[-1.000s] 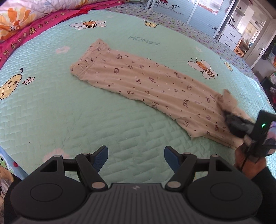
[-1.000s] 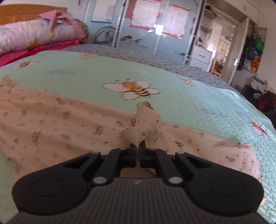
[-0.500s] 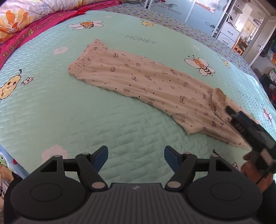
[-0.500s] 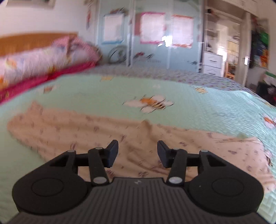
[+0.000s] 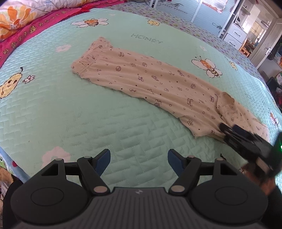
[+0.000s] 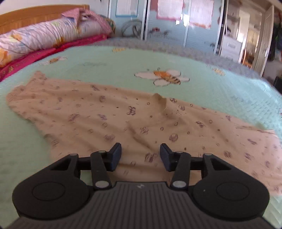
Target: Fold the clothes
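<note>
A long cream garment (image 5: 151,79) with small dark prints lies flat, stretched diagonally across the green quilted bedspread (image 5: 88,114). A small peak of cloth (image 5: 226,98) stands up near its right end. My left gripper (image 5: 138,161) hovers open over bare quilt in front of the garment, nothing between its fingers. My right gripper (image 6: 140,155) is open just above the garment (image 6: 123,123), the cloth peak (image 6: 159,98) lying free ahead of it. In the left wrist view the right gripper (image 5: 227,130) sits at the garment's right end.
Floral pillows and a pink blanket (image 5: 26,19) lie along the headboard (image 6: 35,15) side. Wardrobe doors (image 6: 167,19) and a white drawer unit (image 5: 236,35) stand beyond the bed's far edge. The bed's near edge drops off at the lower left (image 5: 7,158).
My right gripper let go of the pinched cloth, opened and drew back a little. The cloth now rests as a small peak. My left gripper stayed put.
</note>
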`<state>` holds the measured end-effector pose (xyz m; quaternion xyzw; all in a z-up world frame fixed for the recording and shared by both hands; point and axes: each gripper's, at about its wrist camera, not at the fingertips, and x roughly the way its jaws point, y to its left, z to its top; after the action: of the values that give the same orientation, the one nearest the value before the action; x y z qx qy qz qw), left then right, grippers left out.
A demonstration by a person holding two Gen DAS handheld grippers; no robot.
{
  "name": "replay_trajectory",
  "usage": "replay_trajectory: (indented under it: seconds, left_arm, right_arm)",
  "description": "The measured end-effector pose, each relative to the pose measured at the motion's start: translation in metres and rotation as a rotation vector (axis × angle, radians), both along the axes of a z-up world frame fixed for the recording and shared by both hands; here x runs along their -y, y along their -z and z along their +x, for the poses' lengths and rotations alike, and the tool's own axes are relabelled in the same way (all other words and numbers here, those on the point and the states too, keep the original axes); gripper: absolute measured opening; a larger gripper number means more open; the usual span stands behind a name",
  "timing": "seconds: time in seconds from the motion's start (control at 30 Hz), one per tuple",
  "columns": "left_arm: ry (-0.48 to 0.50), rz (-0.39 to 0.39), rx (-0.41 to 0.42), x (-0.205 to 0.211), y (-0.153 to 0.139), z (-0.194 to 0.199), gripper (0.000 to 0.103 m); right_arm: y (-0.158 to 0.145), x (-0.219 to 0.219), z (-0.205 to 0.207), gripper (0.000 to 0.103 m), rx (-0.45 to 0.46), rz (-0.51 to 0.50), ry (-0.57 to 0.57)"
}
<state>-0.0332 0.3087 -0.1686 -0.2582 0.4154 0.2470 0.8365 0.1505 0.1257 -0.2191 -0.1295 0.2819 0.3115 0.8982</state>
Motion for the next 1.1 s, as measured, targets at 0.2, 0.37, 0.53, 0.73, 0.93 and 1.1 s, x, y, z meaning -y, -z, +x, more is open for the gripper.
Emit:
replay_trajectory:
  seconds: [0.2,0.37,0.53,0.73,0.93,1.1]
  left_arm:
    - [0.011,-0.003,0.016,0.005,-0.005,-0.001,0.075]
    - [0.029,0.009,0.037,0.009,-0.011,-0.002,0.075]
    - [0.034,-0.008,0.013,0.008,-0.002,0.001,0.075]
    - [0.03,-0.002,-0.008,0.008,0.003,0.004,0.075]
    - [0.029,-0.008,-0.026,0.005,0.01,0.007,0.075]
    - [0.036,-0.017,-0.02,0.006,0.011,0.006,0.075]
  right_arm:
    - [-0.021,0.01,0.035,0.064,0.008,0.08,0.146]
    - [0.001,-0.005,0.043,0.063,-0.15,0.016,0.029]
    - [-0.02,0.022,0.019,0.062,-0.008,0.143,0.116]
    - [-0.006,0.017,0.09,0.063,-0.073,0.083,0.315]
    - [-0.001,-0.015,0.047,0.062,0.044,-0.015,0.082]
    - [-0.018,0.033,0.059,0.062,0.061,0.134,0.28]
